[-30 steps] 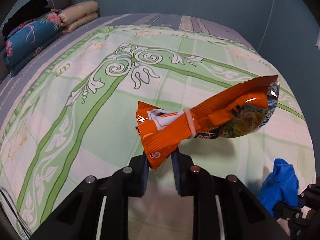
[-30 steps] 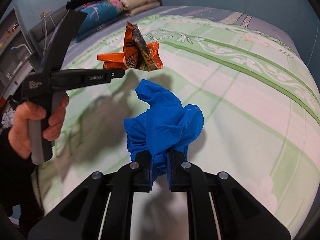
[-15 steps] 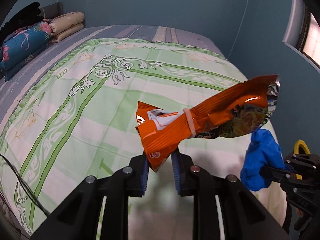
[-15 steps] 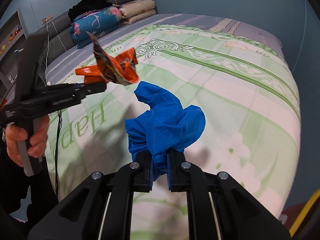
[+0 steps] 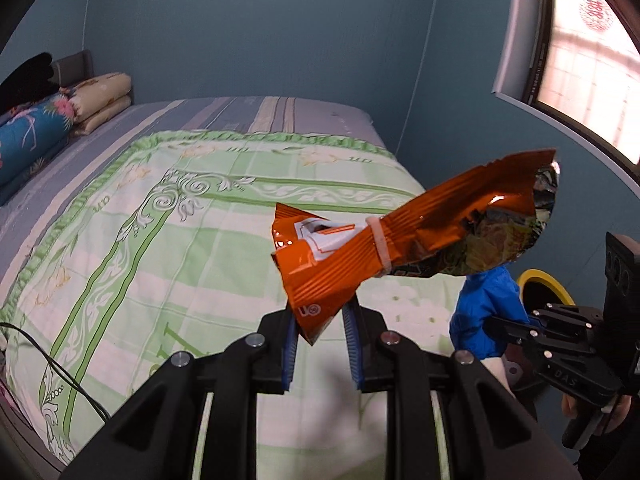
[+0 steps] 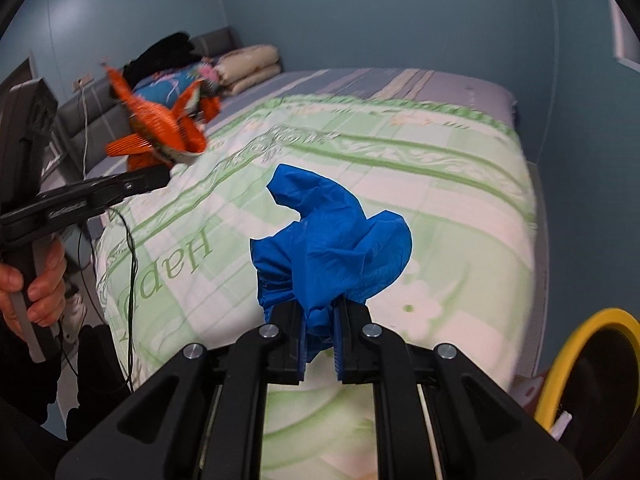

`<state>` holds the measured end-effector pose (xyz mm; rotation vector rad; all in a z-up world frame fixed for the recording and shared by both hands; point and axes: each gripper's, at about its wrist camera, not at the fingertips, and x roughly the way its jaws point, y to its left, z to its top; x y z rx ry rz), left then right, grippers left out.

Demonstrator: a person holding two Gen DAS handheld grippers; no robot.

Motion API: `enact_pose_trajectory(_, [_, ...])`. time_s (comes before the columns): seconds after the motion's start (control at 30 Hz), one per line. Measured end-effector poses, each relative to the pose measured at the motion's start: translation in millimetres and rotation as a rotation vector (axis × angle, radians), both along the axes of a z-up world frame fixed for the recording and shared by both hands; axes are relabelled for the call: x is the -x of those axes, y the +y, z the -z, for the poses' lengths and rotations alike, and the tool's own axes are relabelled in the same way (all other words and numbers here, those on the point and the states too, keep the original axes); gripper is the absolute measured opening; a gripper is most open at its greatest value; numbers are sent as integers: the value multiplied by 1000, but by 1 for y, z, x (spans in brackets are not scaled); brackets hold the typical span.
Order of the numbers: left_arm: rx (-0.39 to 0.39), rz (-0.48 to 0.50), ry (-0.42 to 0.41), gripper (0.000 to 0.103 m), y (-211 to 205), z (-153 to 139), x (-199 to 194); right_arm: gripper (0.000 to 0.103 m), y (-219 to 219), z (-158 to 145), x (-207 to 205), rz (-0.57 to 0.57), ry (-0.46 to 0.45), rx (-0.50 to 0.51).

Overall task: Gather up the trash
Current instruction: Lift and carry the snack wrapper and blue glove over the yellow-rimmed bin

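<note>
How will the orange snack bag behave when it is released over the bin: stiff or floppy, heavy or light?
The orange snack bag probably stays fairly stiff: it juts sideways from the left tool without drooping. It looks empty and crinkled, so likely light and may flutter past the yellow-rimmed bin.

I see a bed (image 5: 280, 112) under both tools. Green-and-white quilt (image 5: 168, 240) covers most of it, swirl pattern, green frilled border, word "Happy" printed near the foot end in the right wrist view. Striped blue-grey sheet (image 5: 256, 110) shows bare beyond the quilt on the far side. At the head end: blue floral pillow (image 5: 32, 136), two folded beige blankets (image 5: 102, 98) stacked beside it, dark clothing (image 6: 164, 56) piled on top. Black cable (image 5: 60, 372) trails over the quilt's near left edge.
</note>
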<state>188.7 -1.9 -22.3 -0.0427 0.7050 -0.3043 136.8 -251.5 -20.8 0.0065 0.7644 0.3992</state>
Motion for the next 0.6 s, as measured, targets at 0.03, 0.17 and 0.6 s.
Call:
enact_pose_trajectory(0.03, [-1,8,-5,20,-5,-3,3,9,-8,-3,4,14,-7,-2])
enact_pose_trajectory(0.17, [-20,55,-35,20,-32,-19,18,9,-36,-10,15,67,-33,-18])
enact_pose_trajectory(0.6, [-52,211,-76,20,-123,-42,36,9,-110,-22,44,233,-99,-35])
